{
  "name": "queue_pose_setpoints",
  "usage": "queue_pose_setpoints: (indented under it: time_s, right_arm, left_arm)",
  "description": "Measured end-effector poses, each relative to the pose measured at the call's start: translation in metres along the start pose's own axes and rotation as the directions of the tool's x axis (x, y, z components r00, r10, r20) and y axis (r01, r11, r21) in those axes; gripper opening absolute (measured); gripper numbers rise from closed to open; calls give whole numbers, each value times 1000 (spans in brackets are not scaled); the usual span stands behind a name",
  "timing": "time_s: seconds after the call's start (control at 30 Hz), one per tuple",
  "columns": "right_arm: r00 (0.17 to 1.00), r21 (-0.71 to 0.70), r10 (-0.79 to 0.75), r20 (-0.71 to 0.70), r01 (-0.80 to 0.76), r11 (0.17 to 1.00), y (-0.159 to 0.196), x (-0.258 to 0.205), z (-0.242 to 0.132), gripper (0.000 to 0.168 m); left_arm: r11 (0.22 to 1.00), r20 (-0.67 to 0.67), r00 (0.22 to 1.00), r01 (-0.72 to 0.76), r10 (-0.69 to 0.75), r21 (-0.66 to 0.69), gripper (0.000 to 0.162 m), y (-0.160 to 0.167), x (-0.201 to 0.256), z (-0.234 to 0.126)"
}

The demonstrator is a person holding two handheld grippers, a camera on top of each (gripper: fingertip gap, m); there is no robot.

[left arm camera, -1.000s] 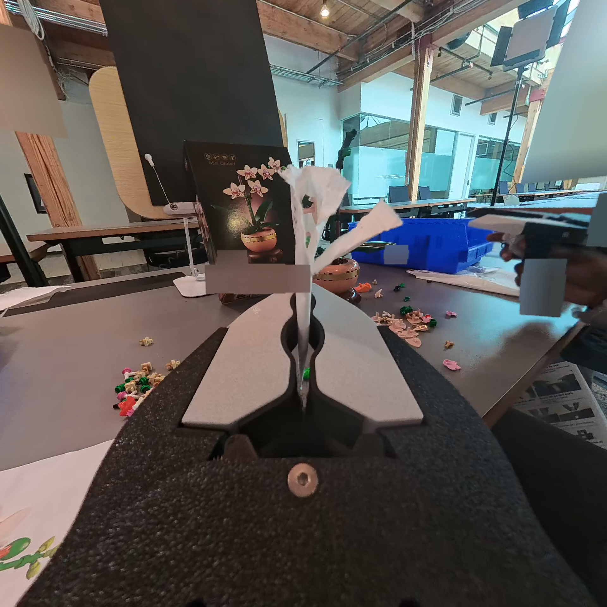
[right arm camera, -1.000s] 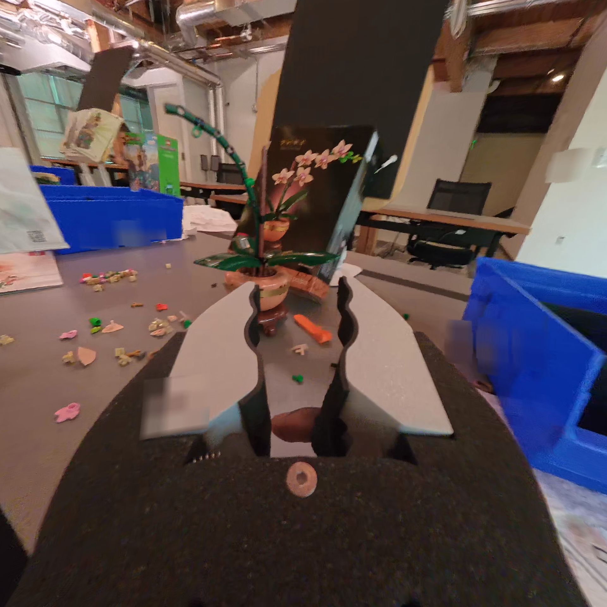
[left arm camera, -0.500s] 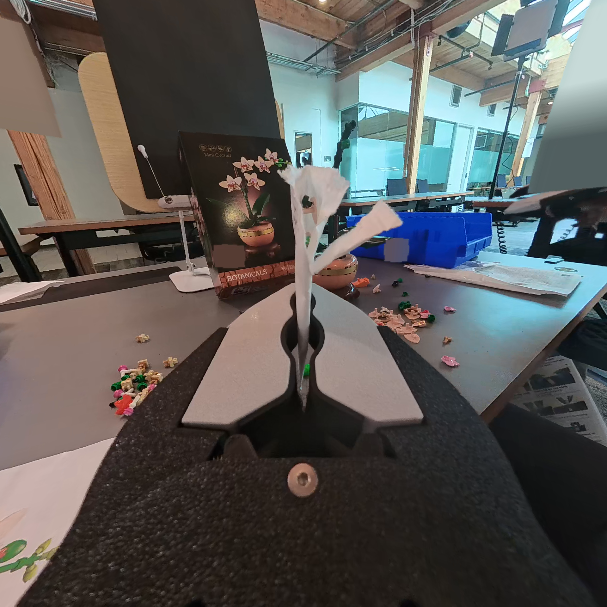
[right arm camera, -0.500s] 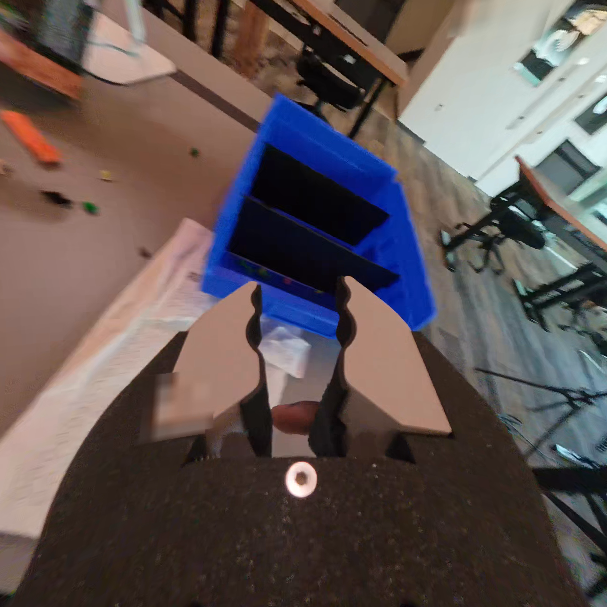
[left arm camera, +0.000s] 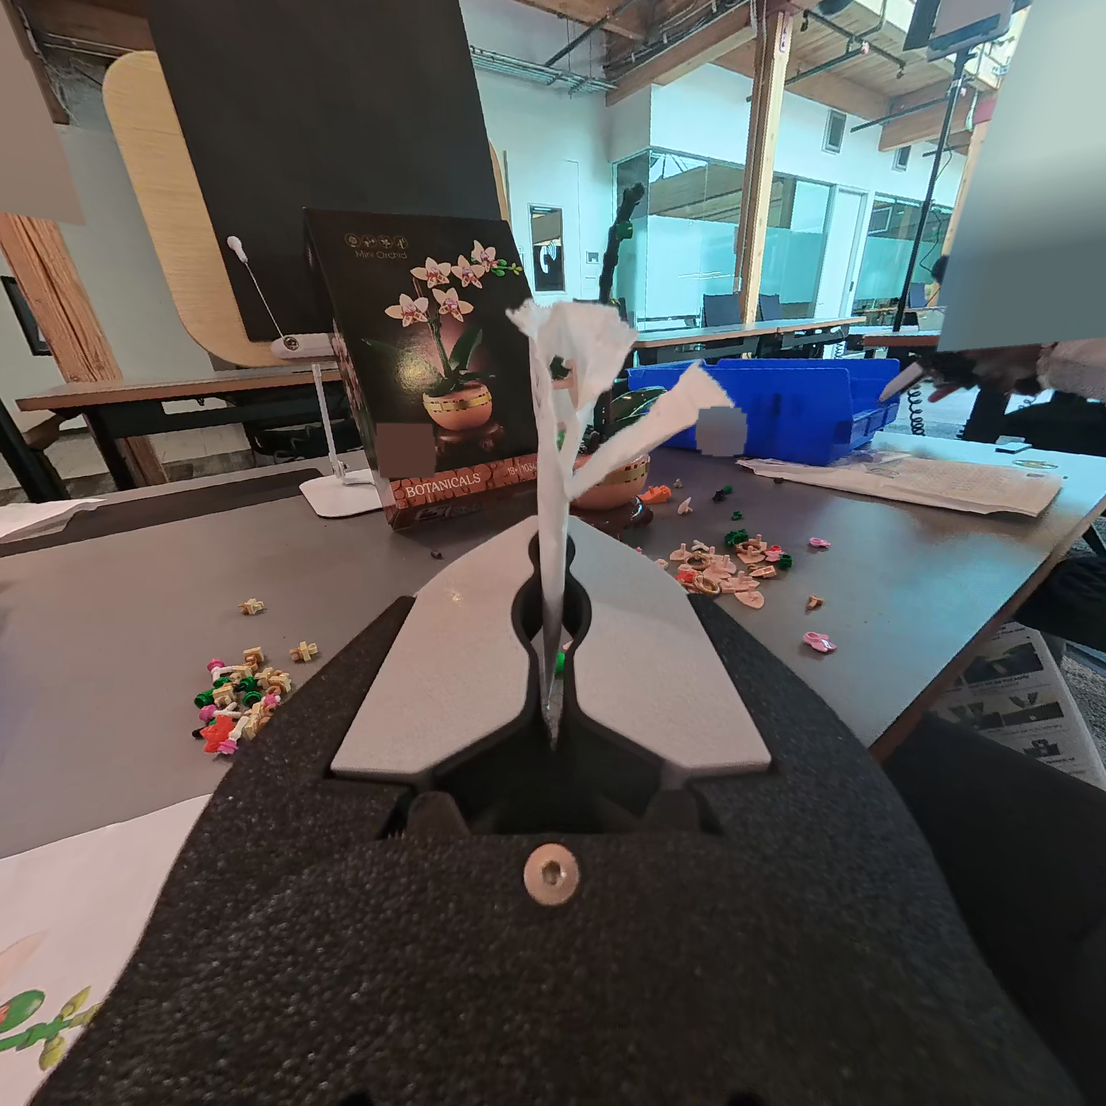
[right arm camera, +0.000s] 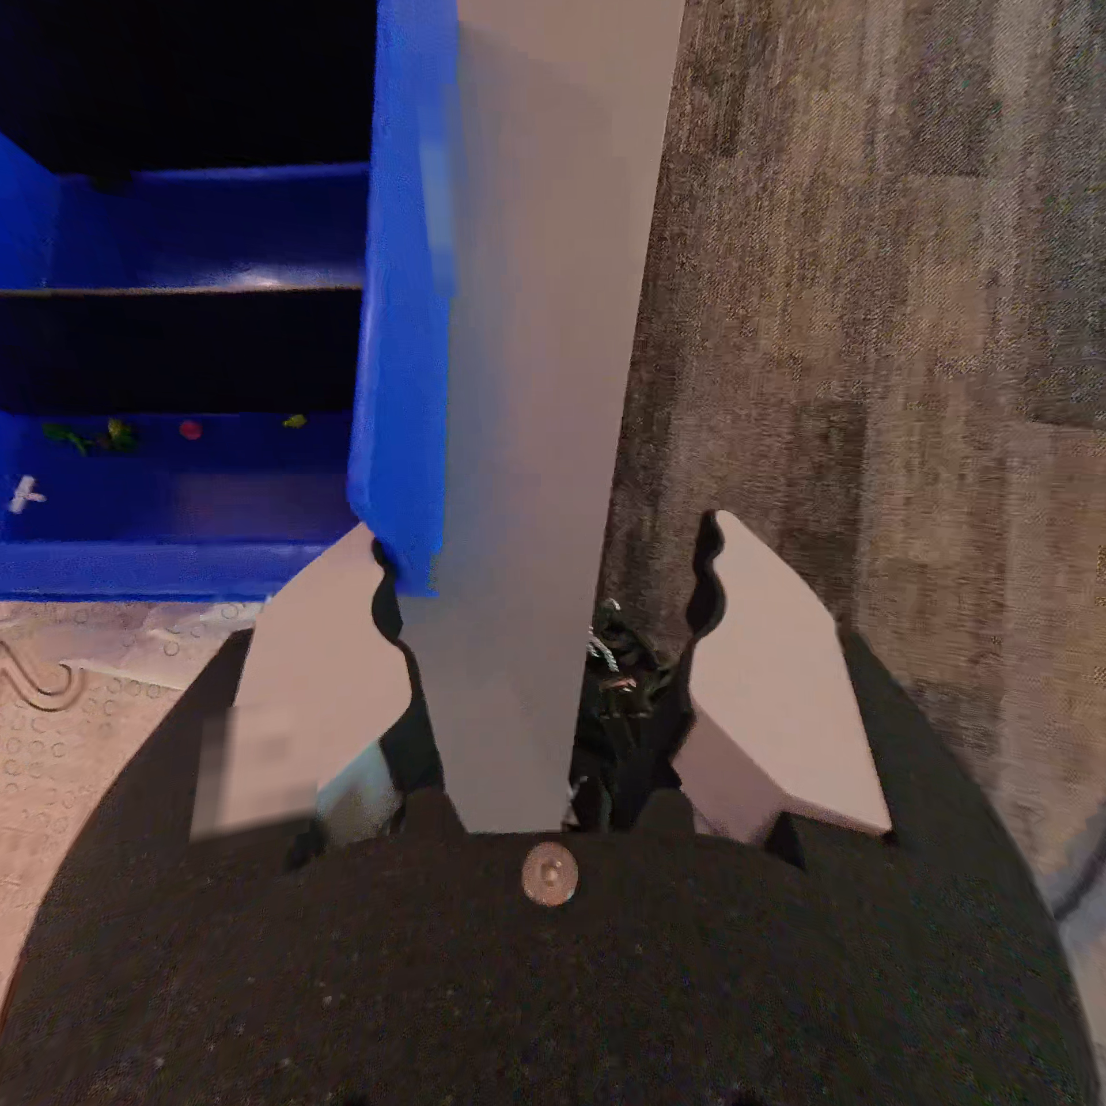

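Note:
My left gripper (left arm camera: 550,541) is shut on a torn white paper strip (left arm camera: 565,389) that stands up between its fingers, above a dark grey table (left arm camera: 119,586). Behind the strip is a brick-built flower pot (left arm camera: 619,486), mostly hidden by the paper. A dark box with an orchid picture (left arm camera: 419,359) stands just left of it. My right gripper (right arm camera: 541,529) is open and points down at the corner of a blue bin (right arm camera: 395,359) and the carpet floor (right arm camera: 868,299). A blurred patch covers the gap between its fingers.
Small loose bricks lie in a heap at the left (left arm camera: 239,694) and another at the right (left arm camera: 730,568). A blue bin (left arm camera: 778,407) and a paper sheet (left arm camera: 898,485) sit at the far right of the table. The near bin holds a few small pieces (right arm camera: 119,434). About 70 cm separates my left fingertips from my right.
My right gripper has swung away from the flower pot model, past the blue bin, and now points steeply down at the bin's corner and the floor. My left gripper has stayed shut on the paper.

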State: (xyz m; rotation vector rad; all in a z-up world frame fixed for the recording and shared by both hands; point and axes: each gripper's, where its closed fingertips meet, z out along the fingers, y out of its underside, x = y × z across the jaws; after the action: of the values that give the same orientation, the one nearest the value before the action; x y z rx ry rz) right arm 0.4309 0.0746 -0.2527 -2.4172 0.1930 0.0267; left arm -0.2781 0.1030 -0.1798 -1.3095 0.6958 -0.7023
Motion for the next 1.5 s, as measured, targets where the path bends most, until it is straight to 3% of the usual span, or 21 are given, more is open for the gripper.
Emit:
queue_pose_setpoints:
  time_s: [0.07,0.2,0.27,0.4,0.5,0.53,0.6,0.7,0.93,1.1,1.23,1.5]
  right_arm:
    - [998,11,28,63,-29,1000,0,-8,7,81]
    - [987,27,27,160,-32,999,0,-31,5,27]
    - [987,27,22,160,-27,999,0,-41,3,8]
    - [990,-29,-35,138,39,999,7,-56,-3,12]
    - [996,-41,-29,86,33,999,-1,-50,-1,50]
    - [996,-59,-20,84,25,998,-1,-49,1,54]
    - [996,-121,-15,91,26,992,2,-48,6,47]
    - [997,-163,-67,40,73,984,4,-47,18,7]
    - [997,19,3,-82,-1,1000,-13,-55,11,4]
    - [961,154,-71,-266,115,981,-29,-62,-10,5]
    - [872,168,-182,-454,284,944,-43,-78,-32,7]
    - [828,193,-218,-517,361,912,-54,-89,-44,6]
  left_arm:
    - [1000,-3,1000,1,-1,-4,0,1,0,1]
    - [1000,-6,1000,-3,3,0,0,0,0,1]
    - [1000,-7,1000,-4,4,2,0,0,0,2]
    - [1000,-10,1000,-14,14,3,0,0,1,2]
    - [1000,-15,1000,-18,18,-4,0,1,2,2]
    - [1000,-15,1000,-21,20,-5,0,1,2,3]
    - [1000,-16,999,-28,28,0,0,0,3,2]
    - [1000,-17,999,-30,30,-1,0,0,4,2]
    - [1000,-17,1000,-26,26,-2,0,1,3,3]
    - [999,-15,999,-32,32,0,0,1,3,2]
    - [999,-15,999,-33,33,-2,0,0,4,2]
    - [999,-16,999,-39,39,-7,0,1,5,1]
